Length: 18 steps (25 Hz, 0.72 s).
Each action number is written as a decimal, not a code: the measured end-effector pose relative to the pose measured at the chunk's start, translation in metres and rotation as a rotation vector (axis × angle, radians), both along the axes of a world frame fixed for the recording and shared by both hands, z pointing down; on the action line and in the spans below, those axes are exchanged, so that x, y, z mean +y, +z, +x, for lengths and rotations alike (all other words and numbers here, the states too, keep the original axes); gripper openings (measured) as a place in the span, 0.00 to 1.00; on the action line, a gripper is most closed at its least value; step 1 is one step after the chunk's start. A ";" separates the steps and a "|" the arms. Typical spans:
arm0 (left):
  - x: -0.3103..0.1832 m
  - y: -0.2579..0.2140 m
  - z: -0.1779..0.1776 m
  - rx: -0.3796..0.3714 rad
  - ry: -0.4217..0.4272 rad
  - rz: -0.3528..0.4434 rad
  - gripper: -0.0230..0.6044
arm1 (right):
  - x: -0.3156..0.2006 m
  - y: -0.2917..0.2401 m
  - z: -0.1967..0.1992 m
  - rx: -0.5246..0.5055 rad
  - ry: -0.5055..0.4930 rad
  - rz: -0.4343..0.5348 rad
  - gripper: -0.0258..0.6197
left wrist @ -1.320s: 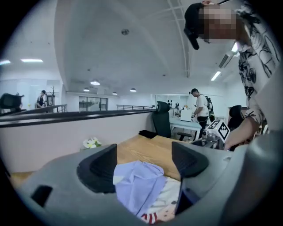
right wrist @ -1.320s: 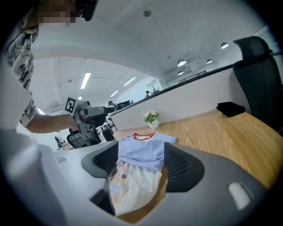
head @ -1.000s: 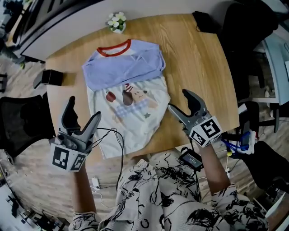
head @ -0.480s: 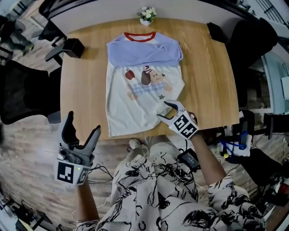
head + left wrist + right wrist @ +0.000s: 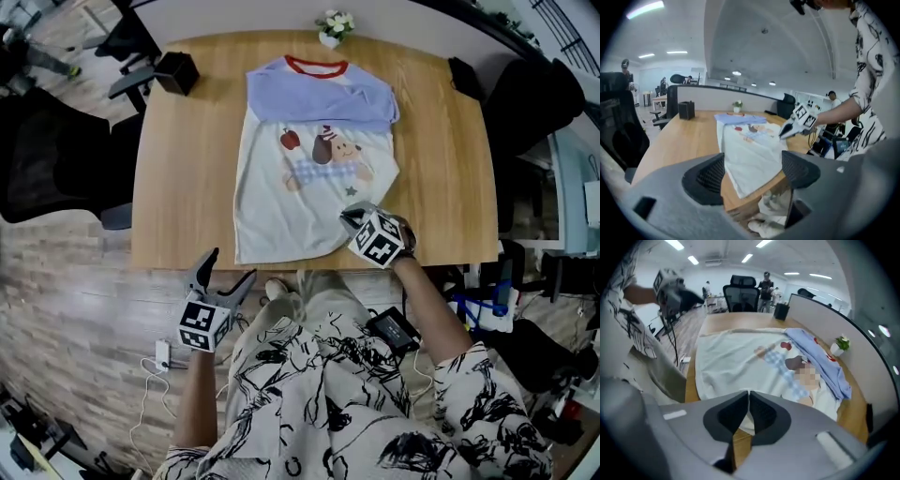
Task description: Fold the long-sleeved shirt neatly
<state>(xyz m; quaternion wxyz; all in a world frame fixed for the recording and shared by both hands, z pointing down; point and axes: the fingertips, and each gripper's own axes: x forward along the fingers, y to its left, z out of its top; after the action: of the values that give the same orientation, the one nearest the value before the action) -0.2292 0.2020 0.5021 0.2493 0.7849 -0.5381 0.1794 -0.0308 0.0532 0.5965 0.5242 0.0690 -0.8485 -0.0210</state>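
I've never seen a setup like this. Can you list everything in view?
long-sleeved shirt: one, white with blue sleeves and red collar, flat on table
table: one, light wood, under the shirt
flower pot: one, white, table's far edge
box: one, black, table's far left corner
office chair: one, black, left of table
left gripper: one, grey, open, empty, off table's near edge
right gripper: one, grey, jaws closing on shirt's near hem
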 end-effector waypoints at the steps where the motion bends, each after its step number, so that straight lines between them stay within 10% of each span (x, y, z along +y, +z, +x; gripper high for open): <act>1: 0.004 0.019 -0.004 -0.026 0.003 -0.051 0.64 | -0.001 -0.011 0.002 -0.053 0.047 -0.012 0.08; 11: 0.011 0.122 -0.018 -0.077 0.011 -0.332 0.35 | -0.011 -0.081 0.071 -0.392 0.446 0.015 0.08; 18: 0.011 0.130 -0.029 -0.124 -0.058 -0.387 0.08 | -0.003 -0.082 0.142 -0.469 0.617 0.059 0.08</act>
<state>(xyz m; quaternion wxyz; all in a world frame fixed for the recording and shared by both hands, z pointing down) -0.2586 0.2126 0.6317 0.3670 0.6939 -0.5304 0.3202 0.1114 0.0505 0.5142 0.2953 0.3391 -0.8838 0.1295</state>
